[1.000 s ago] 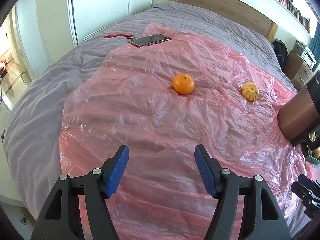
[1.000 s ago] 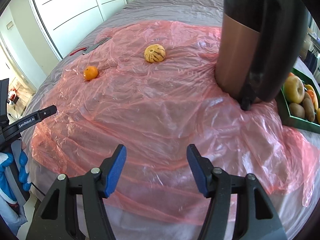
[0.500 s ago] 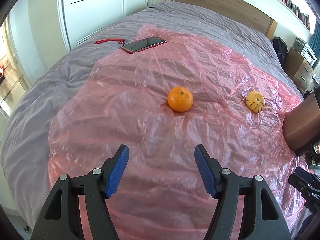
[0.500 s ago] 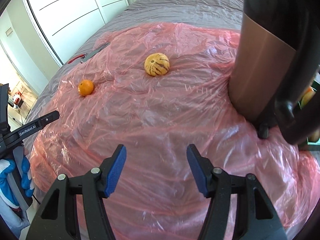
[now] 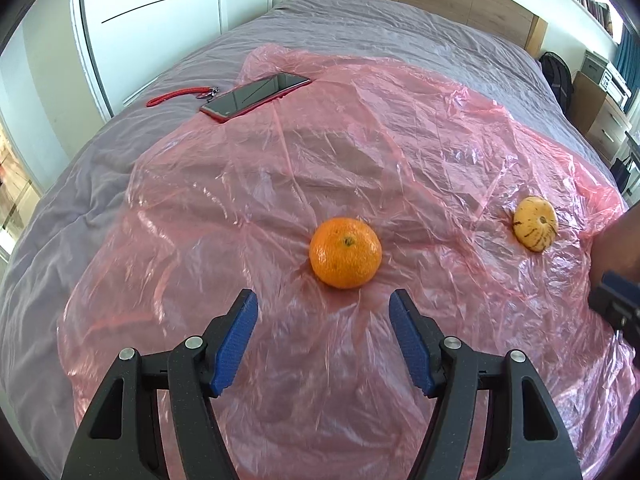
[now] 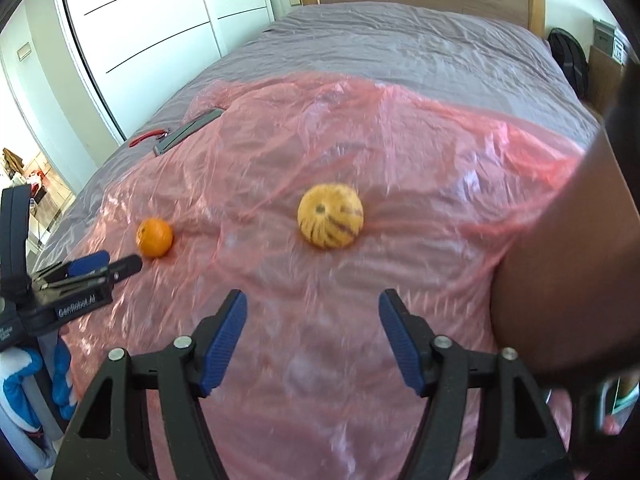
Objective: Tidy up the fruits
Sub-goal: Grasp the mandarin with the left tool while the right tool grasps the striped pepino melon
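Observation:
An orange (image 5: 345, 253) lies on the pink plastic sheet (image 5: 280, 168) spread over the bed. My left gripper (image 5: 323, 312) stands open just short of it, nothing between its blue pads. To the right lies a yellow striped fruit (image 5: 535, 228). In the right wrist view that yellow striped fruit (image 6: 330, 221) sits ahead of my right gripper (image 6: 313, 312), whose jaws are opening with nothing between them. The orange (image 6: 154, 237) lies further left there, by the left gripper's fingers (image 6: 90, 263).
A red phone (image 5: 256, 97) with a red lanyard (image 5: 176, 96) lies at the sheet's far left edge. A tall brown and black appliance (image 6: 568, 264) stands close on the right. A gloved hand (image 6: 28, 376) holds the left gripper. Grey bedding surrounds the sheet.
Both grippers have advanced over the sheet: the orange now lies close before the left one, the yellow fruit nearer the right one. The right jaws have spread slightly wider.

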### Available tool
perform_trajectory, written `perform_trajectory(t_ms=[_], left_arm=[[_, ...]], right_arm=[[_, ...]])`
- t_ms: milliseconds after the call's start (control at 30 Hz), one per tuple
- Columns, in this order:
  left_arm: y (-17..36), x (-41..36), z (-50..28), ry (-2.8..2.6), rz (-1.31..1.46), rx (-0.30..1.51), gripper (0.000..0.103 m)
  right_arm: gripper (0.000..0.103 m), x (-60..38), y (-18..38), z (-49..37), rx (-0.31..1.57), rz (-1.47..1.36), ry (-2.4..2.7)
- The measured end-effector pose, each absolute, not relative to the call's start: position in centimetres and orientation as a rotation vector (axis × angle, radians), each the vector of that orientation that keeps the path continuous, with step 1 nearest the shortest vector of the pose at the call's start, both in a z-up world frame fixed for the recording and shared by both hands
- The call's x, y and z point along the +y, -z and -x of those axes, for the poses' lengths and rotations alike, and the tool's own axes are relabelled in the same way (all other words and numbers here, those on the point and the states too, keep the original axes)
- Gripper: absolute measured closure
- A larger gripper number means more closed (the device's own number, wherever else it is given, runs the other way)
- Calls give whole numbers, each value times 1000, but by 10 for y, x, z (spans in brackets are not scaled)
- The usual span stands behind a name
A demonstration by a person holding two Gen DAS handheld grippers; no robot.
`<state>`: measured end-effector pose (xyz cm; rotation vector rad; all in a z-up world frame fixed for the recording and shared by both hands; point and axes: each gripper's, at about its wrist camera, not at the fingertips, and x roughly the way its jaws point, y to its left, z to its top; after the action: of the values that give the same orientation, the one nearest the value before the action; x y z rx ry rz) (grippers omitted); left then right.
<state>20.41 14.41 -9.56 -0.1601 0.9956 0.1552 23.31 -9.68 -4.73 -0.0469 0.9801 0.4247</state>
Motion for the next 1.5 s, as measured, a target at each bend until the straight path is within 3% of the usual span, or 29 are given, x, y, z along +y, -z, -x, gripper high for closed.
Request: perform_trajectory(t_ms=[733,900,1033,1133,1333,1500], left_arm=[[123,147,-241,-124,155,1002,41],[126,146,-246,-119,161,1005,41],[129,145,-247,-119,159,1005,41],[130,144,-247,-119,157,1003,41],[129,140,-248,-86,141,1008,61],[127,139,-247,-80,135,1005,63]], right_arm=[[1,-55,97,-310,993,105,-393],[13,-55,102,-316,1001,96,-389],[29,-56,105,-318,1011,96,-389],[29,-60,109,-321,1024,63,-395],[30,-64,109,-323,1027,52,-411],[31,-67,106,-323,1029,38,-421]])
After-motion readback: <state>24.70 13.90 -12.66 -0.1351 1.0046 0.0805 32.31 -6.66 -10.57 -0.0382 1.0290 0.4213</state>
